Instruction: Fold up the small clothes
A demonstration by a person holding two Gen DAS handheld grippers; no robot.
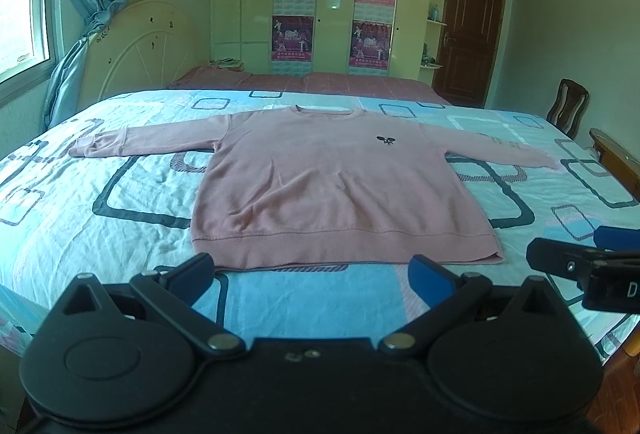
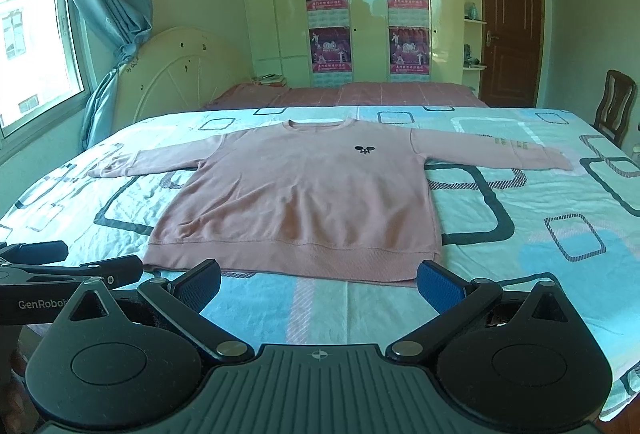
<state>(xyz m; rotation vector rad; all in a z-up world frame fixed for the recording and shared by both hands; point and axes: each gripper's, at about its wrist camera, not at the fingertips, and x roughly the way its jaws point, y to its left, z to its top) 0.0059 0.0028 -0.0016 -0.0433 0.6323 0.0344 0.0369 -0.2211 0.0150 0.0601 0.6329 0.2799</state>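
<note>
While both grippers were held above the near edge of the bed (image 1: 60, 218), a pink sweatshirt (image 1: 332, 186) was seen laid flat and face up on the blue patterned bedsheet (image 2: 540, 218). Its sleeves were stretched out to either side, its neckline was turned toward the far wall, and its ribbed hem (image 2: 296, 258) was set nearest the cameras. A small dark emblem (image 1: 385, 140) was visible on the chest.

The left gripper (image 1: 314, 276) was kept spread wide with nothing between its blue pads, poised just short of the hem without touching it. The right gripper (image 2: 320, 284) was likewise held released and empty, just short of the same hem. Each gripper was caught at the edge of the other's view, side by side.

Beyond the bed, a cream wardrobe (image 2: 360, 14) with posters, a brown door (image 1: 472, 30), a curtained window (image 2: 36, 22) and a wooden chair (image 2: 614, 106) were seen.
</note>
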